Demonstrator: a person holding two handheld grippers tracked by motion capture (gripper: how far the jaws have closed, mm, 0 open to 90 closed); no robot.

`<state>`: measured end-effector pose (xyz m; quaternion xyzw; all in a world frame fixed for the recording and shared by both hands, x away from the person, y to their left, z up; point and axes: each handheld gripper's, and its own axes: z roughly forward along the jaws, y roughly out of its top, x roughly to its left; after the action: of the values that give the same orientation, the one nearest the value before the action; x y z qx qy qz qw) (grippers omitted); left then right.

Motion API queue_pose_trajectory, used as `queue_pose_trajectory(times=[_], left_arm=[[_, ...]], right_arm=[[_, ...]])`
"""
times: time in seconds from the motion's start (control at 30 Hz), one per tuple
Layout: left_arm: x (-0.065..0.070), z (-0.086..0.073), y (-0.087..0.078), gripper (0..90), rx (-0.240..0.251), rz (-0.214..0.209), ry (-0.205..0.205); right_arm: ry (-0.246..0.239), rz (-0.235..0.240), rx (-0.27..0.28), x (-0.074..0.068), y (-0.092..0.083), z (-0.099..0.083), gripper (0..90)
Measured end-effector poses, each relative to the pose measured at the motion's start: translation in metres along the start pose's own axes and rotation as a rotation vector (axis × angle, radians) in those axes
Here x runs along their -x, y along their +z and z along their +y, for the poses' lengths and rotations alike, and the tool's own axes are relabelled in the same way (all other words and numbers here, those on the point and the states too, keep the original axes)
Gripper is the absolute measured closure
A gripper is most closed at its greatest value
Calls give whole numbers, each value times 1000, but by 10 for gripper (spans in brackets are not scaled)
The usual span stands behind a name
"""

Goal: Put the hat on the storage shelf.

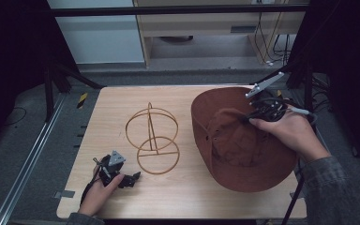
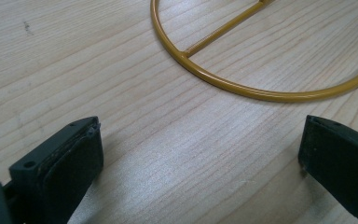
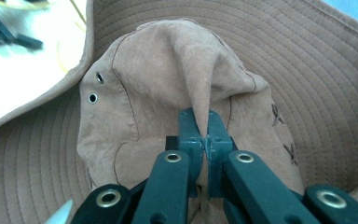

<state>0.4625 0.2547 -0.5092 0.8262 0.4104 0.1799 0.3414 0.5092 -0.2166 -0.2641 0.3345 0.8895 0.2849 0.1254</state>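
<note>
A brown wide-brimmed hat lies crown-up on the right half of the wooden table. My right gripper is over its crown. In the right gripper view, that gripper is shut on a raised fold of the hat, and two metal eyelets show on the crown's left side. A yellow wire hat stand stands at mid-table, clear of the hat. My left gripper rests low near the front left. Its jaws are wide open over bare wood, just short of the stand's base ring.
The hat's brim reaches close to the table's right and front edges. Bare wood lies between the stand and the table's left edge. Dark frame posts and cables stand beyond the table's far side.
</note>
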Motion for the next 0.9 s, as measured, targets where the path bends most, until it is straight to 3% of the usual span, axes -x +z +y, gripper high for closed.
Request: queue_pose_trajectory(times=[0.13, 0.5, 0.9], left_arm=[[0, 0, 0, 0, -1, -1, 0], [0, 0, 0, 0, -3, -1, 2], [1, 0, 0, 0, -3, -2, 1]], right_arm=[[-19, -11, 47, -8, -18, 12, 887], [-52, 5, 132, -27, -43, 36, 887], [-63, -17, 158, -34, -56, 50, 887]])
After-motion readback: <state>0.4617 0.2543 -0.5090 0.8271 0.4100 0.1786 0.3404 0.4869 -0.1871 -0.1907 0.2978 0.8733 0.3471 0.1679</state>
